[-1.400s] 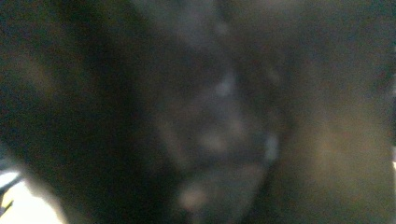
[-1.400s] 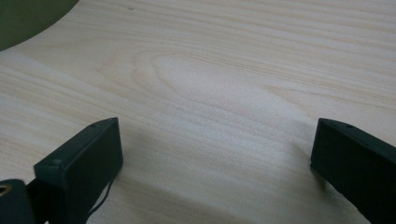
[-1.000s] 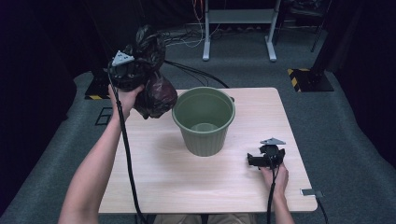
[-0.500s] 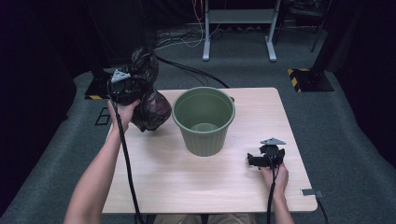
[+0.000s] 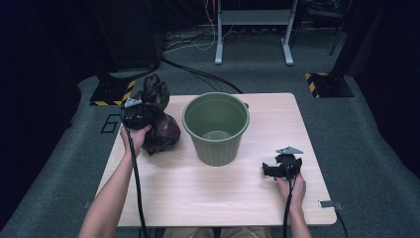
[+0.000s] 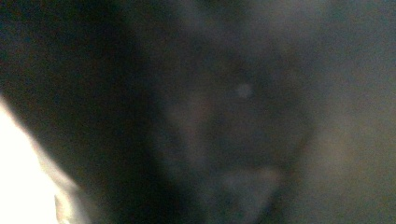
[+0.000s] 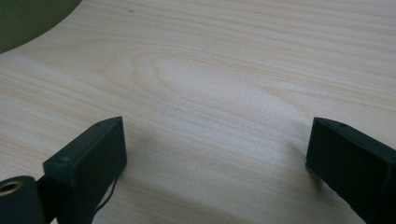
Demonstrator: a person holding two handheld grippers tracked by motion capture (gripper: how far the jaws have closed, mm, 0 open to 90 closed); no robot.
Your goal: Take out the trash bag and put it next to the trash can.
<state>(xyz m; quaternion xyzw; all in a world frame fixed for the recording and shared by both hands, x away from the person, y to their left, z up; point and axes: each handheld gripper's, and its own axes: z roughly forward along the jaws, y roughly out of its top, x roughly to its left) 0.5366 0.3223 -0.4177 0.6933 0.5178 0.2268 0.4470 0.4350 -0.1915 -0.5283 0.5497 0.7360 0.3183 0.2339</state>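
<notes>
Pinched shut on the gathered neck of the black bag [image 5: 157,130], the left gripper [image 5: 134,113] has the plastic bunched in its jaws, with the loose top of the bag sprouting up behind it toward the far left corner of the table [image 5: 208,198]. The bag's belly hangs below and to the right of that grip and looks to be resting on the wood near the left edge, so its long line runs roughly upright, leaning a little toward the far side. From the left gripper's own camera all I can make out is dark, blurred plastic pressed close against the lens.

What matters, to my eye, is the green bucket [image 5: 216,127]: it stands upright just to the right of the bag, mouth open and seemingly empty, its near rim close beside the bag but apart from it. The left hand is plainly the nearer one, and nothing lies between bag and bucket except the rim itself, which stands higher than the bag's belly.

Well away by the near right corner, the right gripper [image 5: 277,169] lies on the wood with its jaws spread wide and nothing between them, out of the way.
</notes>
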